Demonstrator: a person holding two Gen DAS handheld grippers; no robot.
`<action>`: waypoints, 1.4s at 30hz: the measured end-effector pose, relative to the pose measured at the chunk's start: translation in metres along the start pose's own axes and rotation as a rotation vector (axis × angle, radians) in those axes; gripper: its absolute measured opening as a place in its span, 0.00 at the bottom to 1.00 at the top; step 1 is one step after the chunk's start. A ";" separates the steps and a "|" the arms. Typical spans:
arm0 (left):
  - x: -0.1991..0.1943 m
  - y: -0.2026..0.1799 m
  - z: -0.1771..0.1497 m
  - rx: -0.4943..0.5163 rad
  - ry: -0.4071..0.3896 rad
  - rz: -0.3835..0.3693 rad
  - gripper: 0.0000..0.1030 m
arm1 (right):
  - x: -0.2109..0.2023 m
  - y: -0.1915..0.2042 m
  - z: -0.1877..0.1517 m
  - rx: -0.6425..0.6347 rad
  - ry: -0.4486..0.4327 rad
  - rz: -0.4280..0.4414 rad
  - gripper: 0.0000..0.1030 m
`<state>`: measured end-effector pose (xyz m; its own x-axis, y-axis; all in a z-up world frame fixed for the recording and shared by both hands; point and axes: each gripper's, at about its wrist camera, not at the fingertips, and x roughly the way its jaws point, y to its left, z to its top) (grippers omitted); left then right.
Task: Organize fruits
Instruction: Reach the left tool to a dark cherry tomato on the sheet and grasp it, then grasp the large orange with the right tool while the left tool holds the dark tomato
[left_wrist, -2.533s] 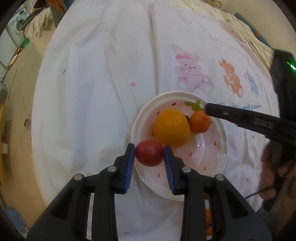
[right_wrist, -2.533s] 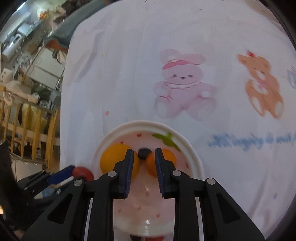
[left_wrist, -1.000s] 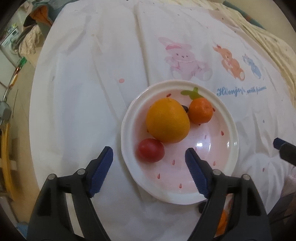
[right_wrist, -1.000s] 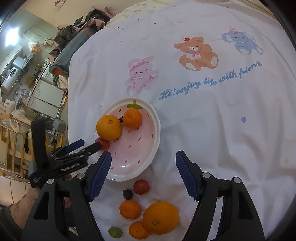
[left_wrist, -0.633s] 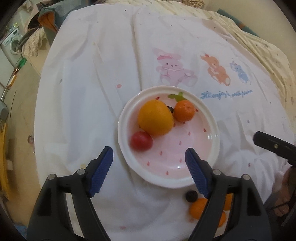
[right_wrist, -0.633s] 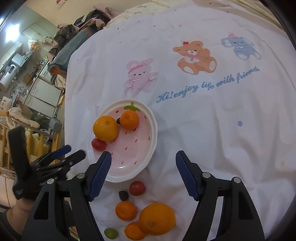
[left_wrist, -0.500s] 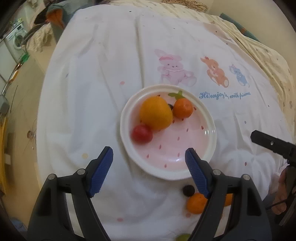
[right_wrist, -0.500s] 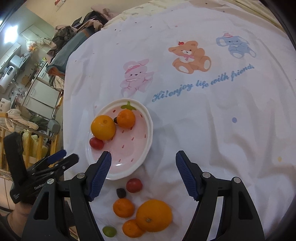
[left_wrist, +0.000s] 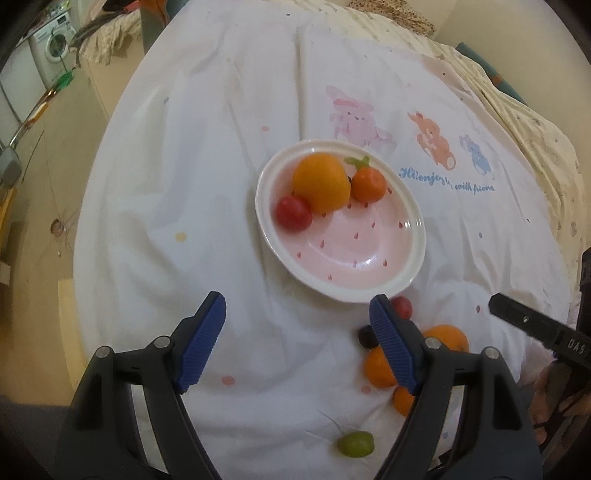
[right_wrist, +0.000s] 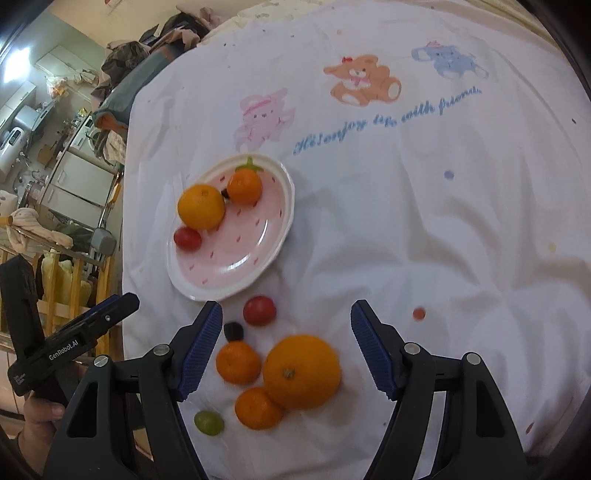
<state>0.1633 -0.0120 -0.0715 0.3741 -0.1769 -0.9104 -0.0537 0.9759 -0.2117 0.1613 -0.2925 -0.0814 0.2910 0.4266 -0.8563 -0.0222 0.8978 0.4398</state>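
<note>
A pink strawberry-pattern plate (left_wrist: 369, 254) (right_wrist: 236, 266) holds a large orange (left_wrist: 320, 187) (right_wrist: 201, 211), a small mandarin (left_wrist: 368, 185) (right_wrist: 244, 188) and a red tomato (left_wrist: 293, 213) (right_wrist: 187, 239). Loose on the cloth near me lie a red tomato (right_wrist: 259, 311), a dark grape (right_wrist: 233, 331), a big orange (right_wrist: 301, 371), two mandarins (right_wrist: 238, 362) (right_wrist: 258, 407) and a green grape (right_wrist: 208, 422) (left_wrist: 355, 444). My left gripper (left_wrist: 295, 332) is open and empty, near the plate's front rim. My right gripper (right_wrist: 286, 343) is open and empty above the loose fruit.
The white cartoon-print cloth (right_wrist: 406, 206) covers a round table. Its edge drops off to the left, with chairs and household clutter (right_wrist: 55, 177) beyond. The right gripper shows at the right of the left wrist view (left_wrist: 535, 328).
My left gripper let go of the red tomato on the plate, opened and drew back. My right gripper opened, left the plate and pulled back over the loose fruit.
</note>
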 end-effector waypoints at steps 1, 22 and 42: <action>0.001 -0.001 -0.001 0.002 0.002 0.001 0.75 | 0.001 0.001 -0.003 0.001 0.003 -0.004 0.73; 0.090 -0.056 -0.012 -0.103 0.355 -0.015 0.39 | -0.017 -0.032 0.002 0.173 -0.054 0.048 0.73; 0.045 -0.054 -0.010 0.028 0.275 0.005 0.18 | -0.015 -0.029 0.006 0.177 -0.051 0.061 0.73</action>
<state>0.1741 -0.0739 -0.1048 0.1078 -0.1962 -0.9746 -0.0285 0.9793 -0.2003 0.1636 -0.3260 -0.0798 0.3421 0.4692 -0.8141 0.1264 0.8355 0.5347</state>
